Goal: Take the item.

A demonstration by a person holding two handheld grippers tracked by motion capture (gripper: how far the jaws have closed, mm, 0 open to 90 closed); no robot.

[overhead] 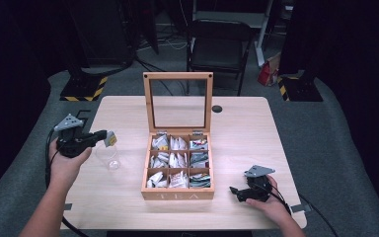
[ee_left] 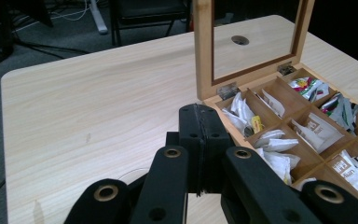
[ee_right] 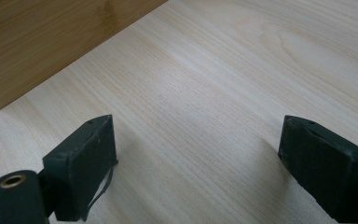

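On the light wood table [overhead: 256, 128] we see a wooden tea box [overhead: 177, 193] at centre, its glass-paned lid [overhead: 178, 102] standing upright at the back. Nine compartments hold tea bags [overhead: 177, 159], mostly white sachets, darker ones in the right column. Just left of the box stands a clear glass [overhead: 107, 156]. Our left gripper [overhead: 109, 138] is held above the table over that glass, jaws pressed together on a small tea bag [overhead: 110, 138] with a yellowish tag; in the left gripper view the jaws meet flush, and what sits between them we cannot make out there. Our right gripper [overhead: 234, 190] rests low on the table near the box's front right corner, pointing toward it; in the right gripper view the jaws are spread wide apart over bare wood, nothing between them, the box wall [ee_right: 51, 42] at upper left. Behind the table stands a black chair [overhead: 219, 47].
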